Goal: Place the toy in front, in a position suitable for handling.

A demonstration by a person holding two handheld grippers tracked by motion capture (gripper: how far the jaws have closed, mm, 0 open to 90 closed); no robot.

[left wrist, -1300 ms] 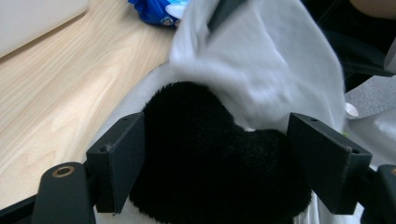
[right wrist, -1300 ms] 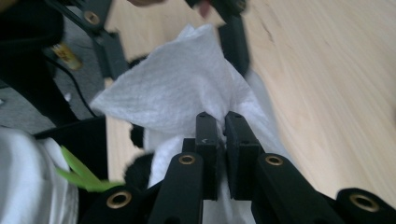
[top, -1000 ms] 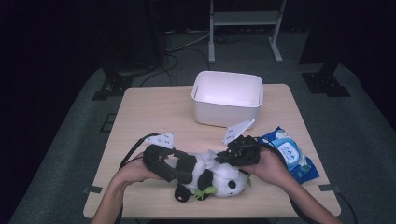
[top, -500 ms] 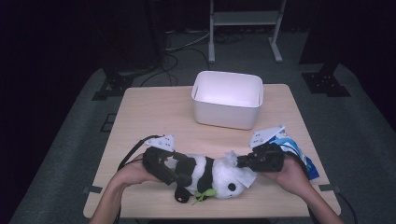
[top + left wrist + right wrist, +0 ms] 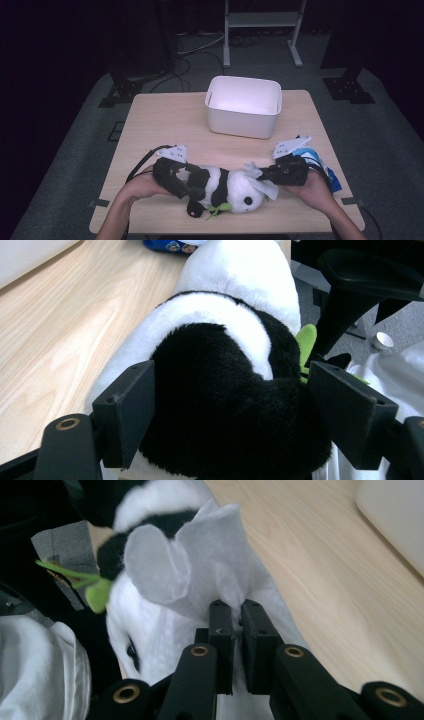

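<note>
My left tool (image 5: 182, 186) has wide jaws clamped on the plush panda's (image 5: 225, 187) black hindquarters. My right tool (image 5: 270, 174) is nearly closed, pinching a white tissue (image 5: 200, 562) against the panda's head. The panda lies along the surface's (image 5: 165, 125) near edge, with the white bin (image 5: 244, 106) at the far edge.

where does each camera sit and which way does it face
high view: above the person's side, facing forward and down on the table; forearms, both grippers.
left gripper view: on the left gripper, facing along the panda; own jaws.
right gripper view: on the right gripper, facing the wipe; own jaws.
All share the panda.
</note>
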